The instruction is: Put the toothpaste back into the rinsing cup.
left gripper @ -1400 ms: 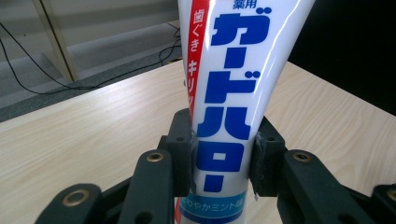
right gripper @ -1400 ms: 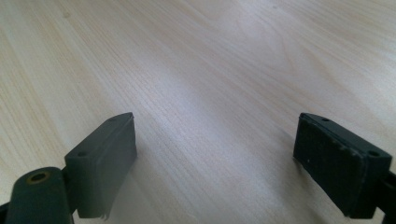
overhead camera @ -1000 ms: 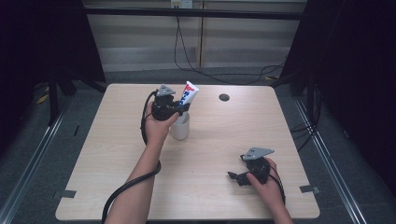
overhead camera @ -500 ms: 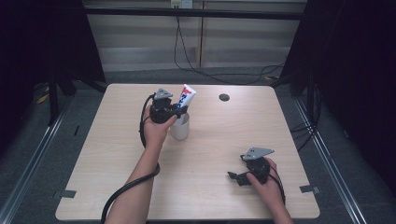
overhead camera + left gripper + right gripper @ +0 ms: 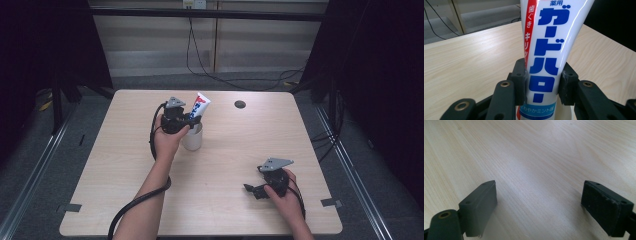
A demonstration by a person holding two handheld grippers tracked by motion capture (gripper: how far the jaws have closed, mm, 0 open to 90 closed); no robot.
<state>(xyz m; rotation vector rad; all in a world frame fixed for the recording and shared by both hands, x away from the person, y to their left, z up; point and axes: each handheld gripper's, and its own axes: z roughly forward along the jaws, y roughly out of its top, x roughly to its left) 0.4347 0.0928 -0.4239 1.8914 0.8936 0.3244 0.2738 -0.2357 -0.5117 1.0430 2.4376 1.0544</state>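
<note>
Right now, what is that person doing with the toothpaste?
A person at a wooden table holds a gripper in each hand. The left gripper is clamped on a white toothpaste tube with blue lettering, holding it upright with its lower end at the mouth of a white cup. The right gripper rests low near the table's front edge, jaws wide open with nothing between them. A small dark round thing lies near the far edge.
</note>
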